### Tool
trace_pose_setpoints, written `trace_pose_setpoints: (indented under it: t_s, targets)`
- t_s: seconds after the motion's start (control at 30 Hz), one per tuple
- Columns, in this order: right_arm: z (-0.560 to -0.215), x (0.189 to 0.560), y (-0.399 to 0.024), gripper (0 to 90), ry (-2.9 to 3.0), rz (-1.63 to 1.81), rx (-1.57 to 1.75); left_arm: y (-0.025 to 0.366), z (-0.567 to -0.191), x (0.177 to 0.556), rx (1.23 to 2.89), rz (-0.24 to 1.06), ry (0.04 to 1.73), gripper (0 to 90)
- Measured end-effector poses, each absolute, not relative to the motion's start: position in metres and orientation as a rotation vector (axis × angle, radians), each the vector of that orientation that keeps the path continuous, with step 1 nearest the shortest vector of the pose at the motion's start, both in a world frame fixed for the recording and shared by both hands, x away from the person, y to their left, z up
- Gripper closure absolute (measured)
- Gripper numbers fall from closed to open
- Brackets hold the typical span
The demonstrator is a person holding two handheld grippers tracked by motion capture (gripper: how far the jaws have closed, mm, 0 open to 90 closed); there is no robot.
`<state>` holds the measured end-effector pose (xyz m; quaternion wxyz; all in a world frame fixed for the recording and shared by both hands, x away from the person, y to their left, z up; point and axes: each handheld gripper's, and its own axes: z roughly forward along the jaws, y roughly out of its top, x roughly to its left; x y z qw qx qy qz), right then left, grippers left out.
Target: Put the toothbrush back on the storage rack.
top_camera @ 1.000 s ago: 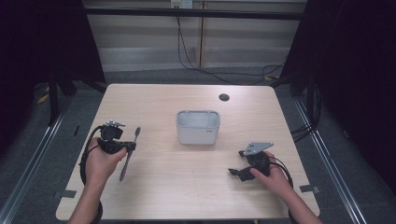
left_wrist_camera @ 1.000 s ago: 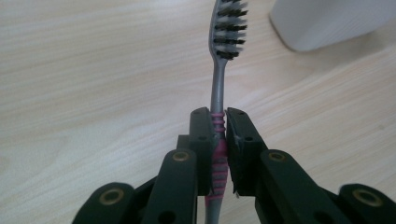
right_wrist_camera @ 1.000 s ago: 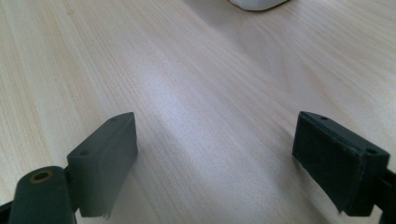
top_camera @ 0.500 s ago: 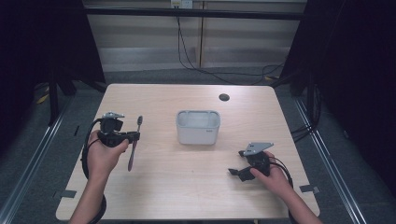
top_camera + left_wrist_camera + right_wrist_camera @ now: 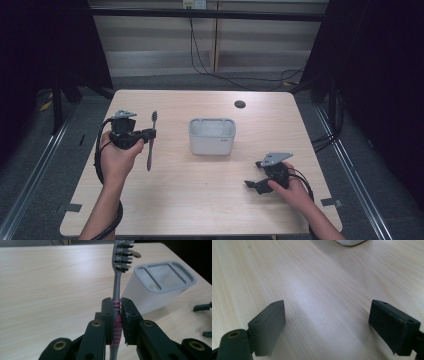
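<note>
Here, I hold a toothbrush [image 5: 150, 142] clamped in the left gripper [image 5: 149, 133], lifted off the table [image 5: 200, 200] left of the white holder [image 5: 212, 135].

High view: since a second ago the brush has risen from the wood, apparently for carrying to the holder; the right gripper [image 5: 253, 185] rests near the front edge. Left gripper view: jaws pinch the pink-ribbed handle [image 5: 116, 322], bristles up, holder slots just beyond. Right gripper view: jaws stand wide apart, empty, low over bare wood.

Overhead view; two close gripper views
</note>
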<state>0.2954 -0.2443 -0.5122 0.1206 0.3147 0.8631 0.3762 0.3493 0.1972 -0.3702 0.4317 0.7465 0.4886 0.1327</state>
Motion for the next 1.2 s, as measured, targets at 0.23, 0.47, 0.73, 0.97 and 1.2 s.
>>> trace_pose_setpoints:
  t_s: [0.23,0.47,0.73,0.97,1.2]
  targets:
    - [-0.512,0.295,-0.244,13.6,2.521,1.099,0.919,0.192,-0.366,0.352,1.813,0.358,1.195,81.4]
    - [-0.512,0.295,-0.244,13.6,2.521,1.099,0.919,0.185,-0.362,0.355,1.775,0.38,1.171,81.3]
    - [-0.512,0.295,-0.244,13.6,2.521,1.099,0.919,0.173,-0.359,0.359,1.731,0.394,1.148,81.4]
    - [-0.512,0.295,-0.244,13.6,2.521,1.099,0.919,0.165,-0.354,0.363,1.706,0.384,1.127,81.4]
    - [-0.512,0.295,-0.244,13.6,2.521,1.099,0.919,0.152,-0.346,0.367,1.681,0.4,1.089,81.4]
